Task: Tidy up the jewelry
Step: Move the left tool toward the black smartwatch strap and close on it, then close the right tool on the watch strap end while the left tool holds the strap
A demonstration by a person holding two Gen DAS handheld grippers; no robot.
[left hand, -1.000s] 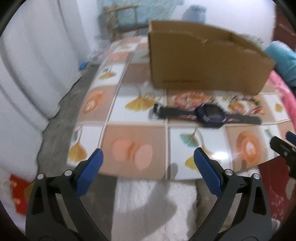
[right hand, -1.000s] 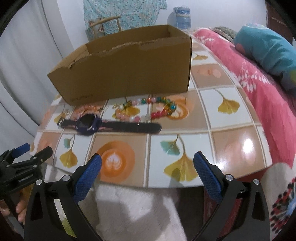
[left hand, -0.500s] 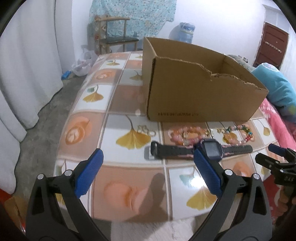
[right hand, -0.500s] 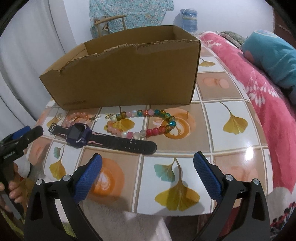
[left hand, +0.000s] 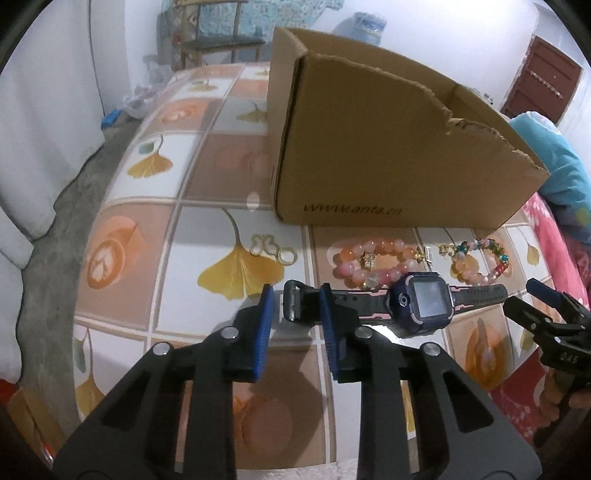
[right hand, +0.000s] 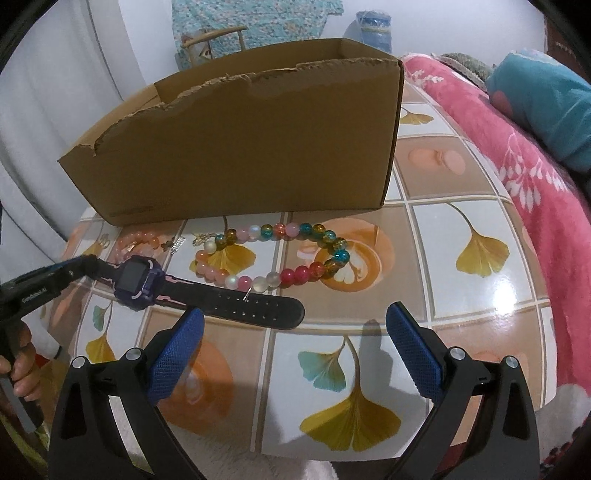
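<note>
Left wrist: left gripper (left hand: 293, 308) jaws closing round buckle end of dark purple-faced watch (left hand: 424, 302), flat on counter (left hand: 207, 177) | Right wrist: right gripper (right hand: 295, 334) jaws wide, empty; watch strap before cardboard box (right hand: 240, 147), beside multicoloured bead bracelet (right hand: 280, 254).

1. I face a white wall (left hand: 443, 33), plain and evenly lit.
2. A teal patterned cloth (right hand: 255, 18) hangs on it.
3. A wooden chair (left hand: 221, 44) stands below the cloth.
4. A blue water jug (right hand: 373, 29) sits near the wall.
5. A dark red door (left hand: 539, 85) is at my right.
6. White curtains (left hand: 40, 122) hang at my left.
7. The floor (left hand: 48, 221) is grey concrete.
8. A pink floral blanket (right hand: 509, 147) and a teal pillow (right hand: 546, 96) lie at my right.
</note>
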